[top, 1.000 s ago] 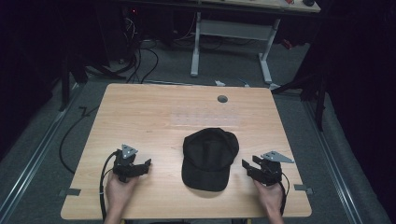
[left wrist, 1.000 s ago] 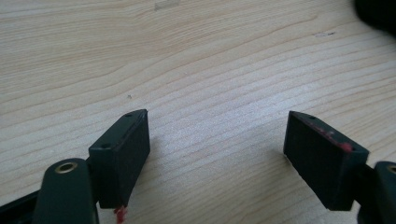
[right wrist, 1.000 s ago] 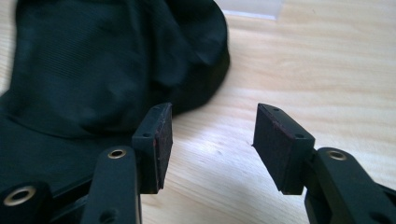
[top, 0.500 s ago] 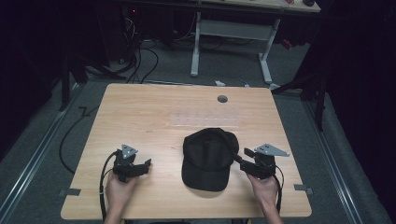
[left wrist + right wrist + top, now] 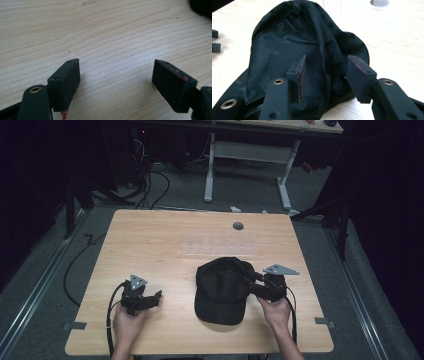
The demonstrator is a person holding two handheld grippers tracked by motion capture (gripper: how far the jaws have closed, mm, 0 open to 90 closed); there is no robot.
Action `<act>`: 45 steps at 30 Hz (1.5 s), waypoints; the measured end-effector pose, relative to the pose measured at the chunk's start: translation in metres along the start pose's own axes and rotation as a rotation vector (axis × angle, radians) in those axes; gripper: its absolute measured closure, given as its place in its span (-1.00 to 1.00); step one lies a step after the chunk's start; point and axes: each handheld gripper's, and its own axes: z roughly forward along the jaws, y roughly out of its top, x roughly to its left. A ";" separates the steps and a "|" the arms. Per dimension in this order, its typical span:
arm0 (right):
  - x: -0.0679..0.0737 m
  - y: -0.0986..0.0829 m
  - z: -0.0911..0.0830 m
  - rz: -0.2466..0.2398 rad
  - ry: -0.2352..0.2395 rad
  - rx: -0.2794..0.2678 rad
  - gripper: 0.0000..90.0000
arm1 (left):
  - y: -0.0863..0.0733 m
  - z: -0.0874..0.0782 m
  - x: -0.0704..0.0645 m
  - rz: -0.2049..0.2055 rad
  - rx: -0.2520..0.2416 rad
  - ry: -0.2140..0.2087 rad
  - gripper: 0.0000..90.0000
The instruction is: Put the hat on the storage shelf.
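A black mesh cap (image 5: 222, 287) lies on the wooden table (image 5: 165, 245), brim toward the near edge. My right gripper (image 5: 253, 284) is at the cap's right side. In the right gripper view it (image 5: 327, 60) stands open, its jaws on either side of a bulge of the cap's crown (image 5: 294, 37), with both pads apart from the fabric. My left gripper (image 5: 156, 296) rests left of the cap, a short gap away. It (image 5: 116, 63) is open over bare wood, and a corner of the cap (image 5: 202, 6) shows at the top right.
A round cable hole (image 5: 238, 226) sits in the table's far middle. A white-legged desk frame (image 5: 245, 150) and floor cables (image 5: 150, 180) lie beyond the far edge. Tape marks (image 5: 74, 325) flank the near corners.
My right gripper has moved left from the table's right side up against the cap's crown. The left gripper and the cap have stayed put.
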 end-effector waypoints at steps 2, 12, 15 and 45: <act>0.001 0.002 0.003 -0.008 0.004 0.007 0.20 | 0.000 0.000 0.000 0.000 0.000 0.000 -0.49; 0.002 0.006 0.016 -0.007 0.023 0.045 0.43 | 0.000 0.000 0.000 0.000 0.000 0.000 -0.49; 0.000 0.005 0.019 -0.004 0.025 0.060 0.50 | 0.000 0.000 0.000 0.001 0.001 -0.001 -0.49; -0.010 0.001 0.007 0.046 0.141 0.004 0.95 | 0.001 0.001 -0.003 0.014 0.010 0.015 -0.51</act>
